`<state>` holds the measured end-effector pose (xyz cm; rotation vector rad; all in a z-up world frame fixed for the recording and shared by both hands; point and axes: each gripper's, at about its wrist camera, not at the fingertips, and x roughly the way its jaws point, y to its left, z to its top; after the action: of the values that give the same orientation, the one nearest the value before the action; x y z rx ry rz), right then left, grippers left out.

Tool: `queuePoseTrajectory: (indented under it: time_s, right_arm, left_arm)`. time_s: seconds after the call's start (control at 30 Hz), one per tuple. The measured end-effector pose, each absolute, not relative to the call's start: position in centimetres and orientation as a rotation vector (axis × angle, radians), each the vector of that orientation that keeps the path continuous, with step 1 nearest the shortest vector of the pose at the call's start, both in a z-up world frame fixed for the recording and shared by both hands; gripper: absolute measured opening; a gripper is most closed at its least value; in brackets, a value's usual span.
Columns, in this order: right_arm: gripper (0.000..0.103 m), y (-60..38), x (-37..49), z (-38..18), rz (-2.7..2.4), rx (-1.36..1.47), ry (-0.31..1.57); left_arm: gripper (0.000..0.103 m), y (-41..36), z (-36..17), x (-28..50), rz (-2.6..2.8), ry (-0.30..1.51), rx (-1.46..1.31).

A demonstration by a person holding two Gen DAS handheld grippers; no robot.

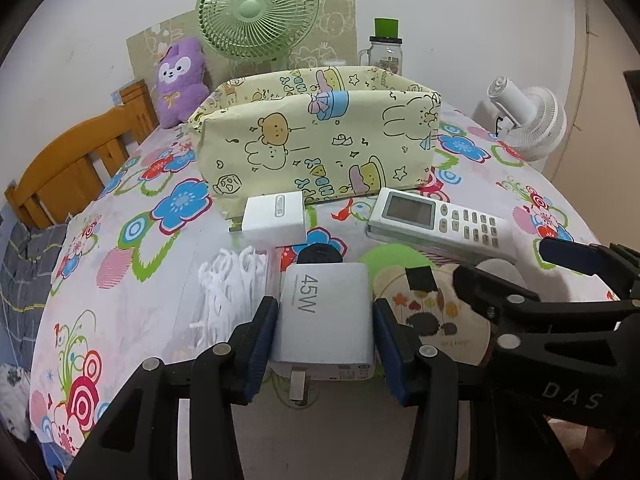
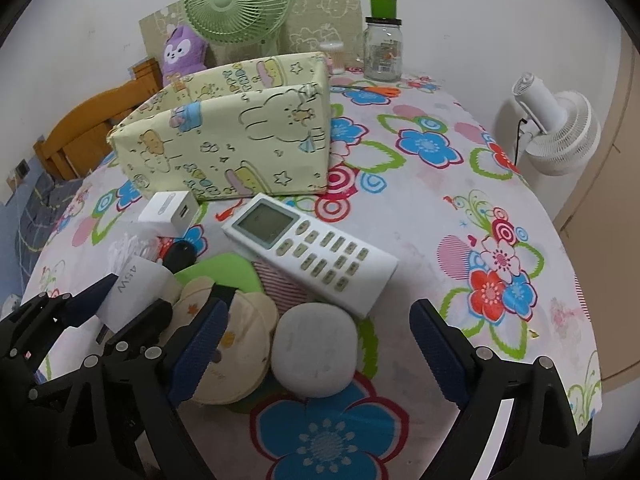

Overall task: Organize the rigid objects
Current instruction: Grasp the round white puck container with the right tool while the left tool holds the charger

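Fingers of our left gripper [image 1: 325, 334] are clamped on the sides of the grey charger [image 1: 325, 316], the one marked 45W, with its plug prongs pointing back toward us. Our right gripper [image 2: 316, 350] has its fingers wide apart and touching nothing; between them, on the counter [image 2: 440, 208], lies the small grey oval case [image 2: 315, 349].

We take the fabric box [image 1: 316, 136], pale yellow with cartoon prints and open at the top, as our landmark at the middle of the counter. The grey charger sits in front of the box, well apart from it. The small white charger [image 1: 274, 214] lies just in front of the box's front wall, toward its left end. The white remote [image 1: 438, 222] lies in front of the box's right end, angled away to the right. The clear pack of floss picks [image 1: 230, 284] is in front of the box and further left, just beside the grey charger. The round beige case [image 1: 432, 308] and the oval case lie in front of the box to the right, the two touching.

Behind the box stand a green fan [image 1: 258, 10], a purple plush toy [image 1: 180, 80] and a glass jar [image 1: 385, 50] with a green lid. A white fan [image 1: 528, 118] stands to the box's right, off the counter.
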<state>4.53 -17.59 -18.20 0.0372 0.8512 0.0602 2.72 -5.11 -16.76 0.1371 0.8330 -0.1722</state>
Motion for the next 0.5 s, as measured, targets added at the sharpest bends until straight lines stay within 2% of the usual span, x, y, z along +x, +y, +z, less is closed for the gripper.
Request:
queuePoseTrajectory:
  time_s: [0.2, 0.33, 0.5]
  right_arm:
    - [0.093, -17.6, 4.6, -18.6, 0.062, 0.068, 0.864]
    - [0.08, -18.3, 4.6, -18.5, 0.046, 0.092, 0.864]
    - [0.073, -19.4, 4.3, -18.4, 0.024, 0.119, 0.871]
  left_arm:
    - [0.05, -5.3, -16.8, 2.7, -0.169, 0.824, 0.142]
    - [0.048, -5.7, -16.8, 3.3, -0.179, 0.824, 0.142]
    - [0.048, -6.7, -16.8, 3.6, -0.195, 0.816, 0.153]
